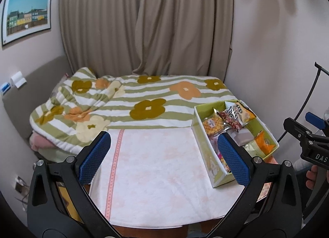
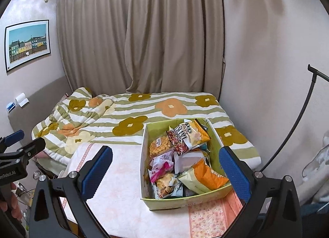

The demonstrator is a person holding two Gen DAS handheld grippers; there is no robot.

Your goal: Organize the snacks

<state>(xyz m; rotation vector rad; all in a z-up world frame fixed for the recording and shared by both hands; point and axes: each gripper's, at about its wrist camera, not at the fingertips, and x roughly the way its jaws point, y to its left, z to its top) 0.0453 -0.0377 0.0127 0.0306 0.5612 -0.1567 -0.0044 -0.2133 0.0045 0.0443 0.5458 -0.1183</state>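
On table: one green box (image 2: 164, 202) of snack packets; left claw (image 1: 164, 153), right claw (image 2: 166, 174) both wide open, empty.

Cloth-covered table (image 2: 123, 197) bearing snack box (image 2: 185, 202)

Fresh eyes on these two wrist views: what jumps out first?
The green box crammed with snack packets, on the pale cloth-covered table, right of centre. Behind it, the flower-patterned duvet on the bed. Left gripper and right gripper are both open, holding nothing.
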